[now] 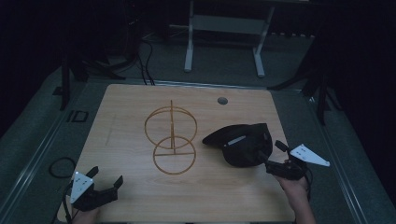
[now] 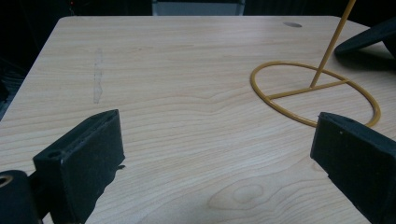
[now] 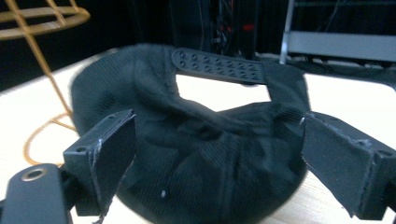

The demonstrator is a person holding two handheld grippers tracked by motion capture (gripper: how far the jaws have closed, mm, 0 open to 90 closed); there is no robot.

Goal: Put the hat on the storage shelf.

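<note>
Right tongs (image 1: pixel 273 156): jaws spread, flanking the rear of the black cap (image 1: pixel 243 145) without pinching it; contact cannot be confirmed. The cap lies on the worktop (image 1: pixel 130 140) at 3 o'clock from the yellow wire stand (image 1: pixel 171 140); its brim is partly hidden behind the crown. Left tongs (image 1: pixel 106 179): jaws spread, empty, at 7 o'clock from the stand, whose upper ring is cut off in the left gripper view.

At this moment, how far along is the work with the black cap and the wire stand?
Nothing looks finished: the black mesh cap lies on the wooden table, beside the yellow wire stand, not on it. In hand: the right hand-held gripper, jaws open, reaches the cap's back. The left hand-held gripper waits open. Grasping and any placing remain.
</note>
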